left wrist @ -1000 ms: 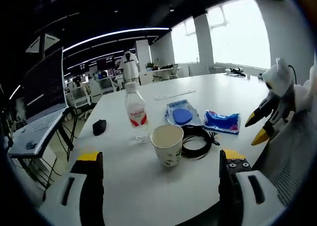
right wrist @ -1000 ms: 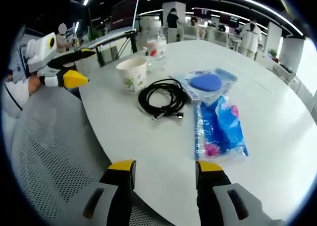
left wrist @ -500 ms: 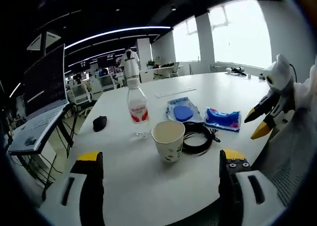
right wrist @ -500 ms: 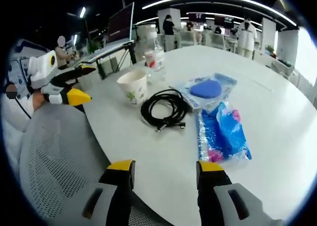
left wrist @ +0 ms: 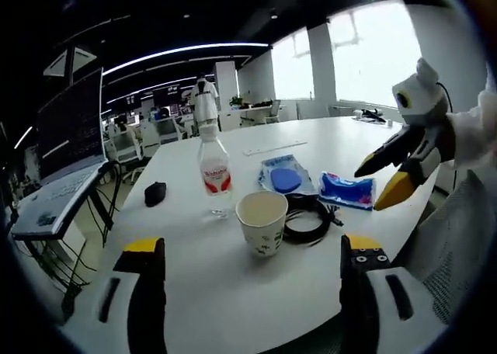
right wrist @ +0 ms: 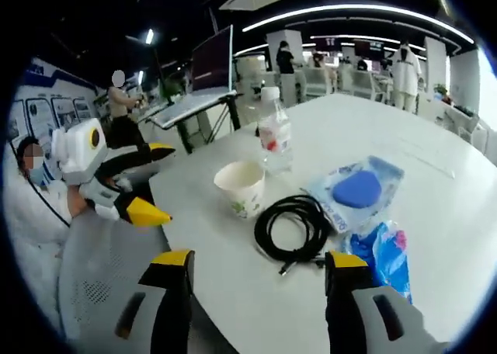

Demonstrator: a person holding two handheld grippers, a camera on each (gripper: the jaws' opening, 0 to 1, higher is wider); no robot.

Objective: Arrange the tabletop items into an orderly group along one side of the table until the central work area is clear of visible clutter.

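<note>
My left gripper [left wrist: 248, 257] wide open, empty, near table edge. My right gripper [right wrist: 260, 268] also wide open, empty. White table [left wrist: 233, 292]: paper cup [left wrist: 262, 222] nearest, black cable coil [left wrist: 307, 218] touching its right, water bottle [left wrist: 213, 171] just behind. Blue sponge packet [left wrist: 283, 175] and blue wipes pack [left wrist: 347, 189] farther right. Black mouse [left wrist: 155, 192] far left, apart.

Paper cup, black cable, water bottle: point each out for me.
Paper cup [left wrist: 263, 223], left gripper view, front wall.
Black cable [right wrist: 295, 228], right gripper view, coil's right loop.
Water bottle [left wrist: 214, 175], left gripper view, red label.

Both tongs [left wrist: 252, 265] [right wrist: 252, 272] agape, empty
</note>
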